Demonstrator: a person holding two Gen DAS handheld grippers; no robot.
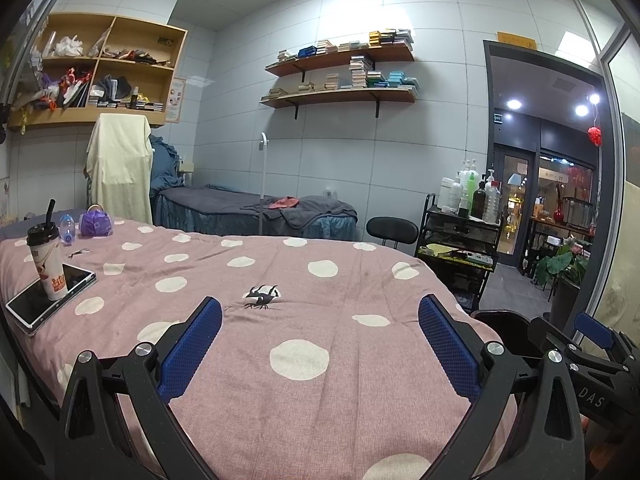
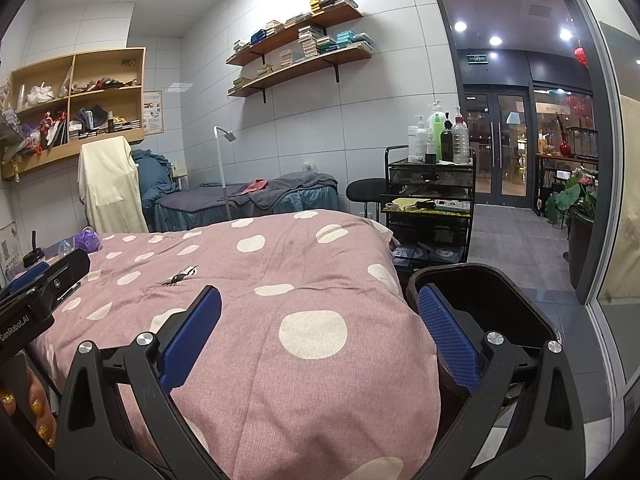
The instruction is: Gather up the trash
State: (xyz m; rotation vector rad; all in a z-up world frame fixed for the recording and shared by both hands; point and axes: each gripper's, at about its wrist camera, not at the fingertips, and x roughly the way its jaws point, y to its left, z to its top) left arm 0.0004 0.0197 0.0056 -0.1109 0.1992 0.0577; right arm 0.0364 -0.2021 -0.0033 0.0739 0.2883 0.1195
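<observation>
A paper drink cup with a black lid and straw (image 1: pixel 47 260) stands on a tablet (image 1: pixel 50 294) at the far left of the pink polka-dot bed (image 1: pixel 304 392). A small clear bottle (image 1: pixel 67 230) and a purple crumpled bag (image 1: pixel 95 222) lie behind it; the bag also shows in the right wrist view (image 2: pixel 89 241). A black bin (image 2: pixel 488 304) stands at the bed's right side. My left gripper (image 1: pixel 320 320) is open and empty over the bed. My right gripper (image 2: pixel 320 308) is open and empty, its right finger in front of the bin.
A black trolley with bottles (image 2: pixel 430 196) and a black stool (image 2: pixel 366 192) stand beyond the bed. A second bed with grey covers (image 1: pixel 256 210) lies along the far wall. An open doorway (image 2: pixel 520 140) and a potted plant (image 2: pixel 576 204) are at right.
</observation>
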